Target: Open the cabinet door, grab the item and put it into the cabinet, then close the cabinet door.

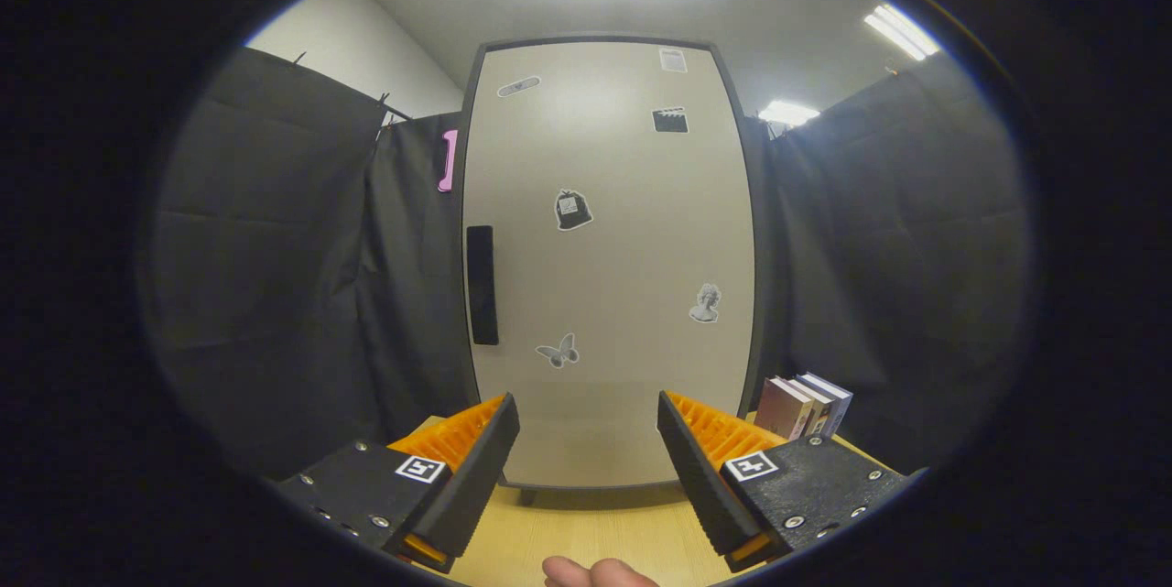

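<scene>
A tall pale cabinet (609, 257) stands straight ahead on a wooden table (586, 532), its door shut. A dark vertical handle (482, 285) sits on the door's left side, and several small stickers dot the door. A few books (806, 406) stand upright to the right of the cabinet, just beyond the right finger. My gripper (588, 418) is open in front of the cabinet's lower part, with nothing between its fingers. The handle lies above and a little left of the left finger.
Black cloth walls close in on both sides of the cabinet. A pink object (447, 160) hangs on the cloth by the cabinet's upper left edge. Part of a hand (595, 572) shows below the fingers. Ceiling lights shine overhead.
</scene>
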`<control>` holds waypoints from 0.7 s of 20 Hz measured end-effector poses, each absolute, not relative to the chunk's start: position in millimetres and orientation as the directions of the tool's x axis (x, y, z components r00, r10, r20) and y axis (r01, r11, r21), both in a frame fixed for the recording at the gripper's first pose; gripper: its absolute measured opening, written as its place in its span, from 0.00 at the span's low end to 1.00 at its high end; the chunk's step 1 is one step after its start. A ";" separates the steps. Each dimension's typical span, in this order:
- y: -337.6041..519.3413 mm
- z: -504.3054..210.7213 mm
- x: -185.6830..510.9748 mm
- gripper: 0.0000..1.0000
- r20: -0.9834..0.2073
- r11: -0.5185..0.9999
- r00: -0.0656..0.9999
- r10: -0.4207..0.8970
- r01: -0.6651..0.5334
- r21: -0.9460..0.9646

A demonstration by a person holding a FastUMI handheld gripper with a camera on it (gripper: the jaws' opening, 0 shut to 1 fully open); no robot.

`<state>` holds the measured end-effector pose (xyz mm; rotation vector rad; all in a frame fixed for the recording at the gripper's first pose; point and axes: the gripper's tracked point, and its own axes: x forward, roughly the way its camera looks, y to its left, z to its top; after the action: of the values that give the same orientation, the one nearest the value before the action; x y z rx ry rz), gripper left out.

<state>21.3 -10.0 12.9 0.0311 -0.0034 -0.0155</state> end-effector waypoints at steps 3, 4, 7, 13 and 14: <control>-14.6 14.4 31.7 0.95 -0.004 0.999 1.000 -0.031 0.031 0.034; -16.3 13.7 35.9 0.95 -0.013 0.999 0.999 -0.040 0.040 0.034; -15.1 15.2 53.4 0.95 -0.031 0.998 0.999 -0.043 0.045 0.045; 15.9 30.7 97.9 0.94 -0.038 0.999 0.999 0.010 -0.008 0.039; 22.9 35.3 104.5 0.94 -0.027 0.999 0.999 0.018 -0.017 0.041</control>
<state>104.5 22.9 35.3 0.0409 0.0272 0.0171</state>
